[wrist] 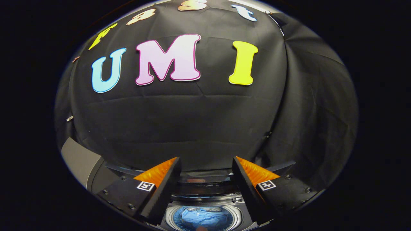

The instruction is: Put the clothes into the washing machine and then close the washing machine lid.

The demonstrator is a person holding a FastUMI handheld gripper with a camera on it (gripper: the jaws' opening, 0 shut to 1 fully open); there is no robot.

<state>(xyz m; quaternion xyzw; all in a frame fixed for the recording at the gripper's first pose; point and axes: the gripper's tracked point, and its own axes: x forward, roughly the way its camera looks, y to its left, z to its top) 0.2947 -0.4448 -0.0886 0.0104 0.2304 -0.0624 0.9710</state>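
My gripper (pixel 205 163) stands open above the washing machine (pixel 82 162), with nothing between its fingers. Below and between the fingers lies the round drum opening (pixel 202 208) of the top-loading machine. Light blue clothes (pixel 205 218) lie inside the drum. The raised lid (pixel 205 181) stands behind the opening, a dark glassy panel just beyond the fingers. Its far edge rests near the black cloth wall.
The machine's grey body corner (pixel 78 157) juts out to the left of the fingers. The black cloth wall (pixel 192 122) hangs close behind the machine and folds round on the right.
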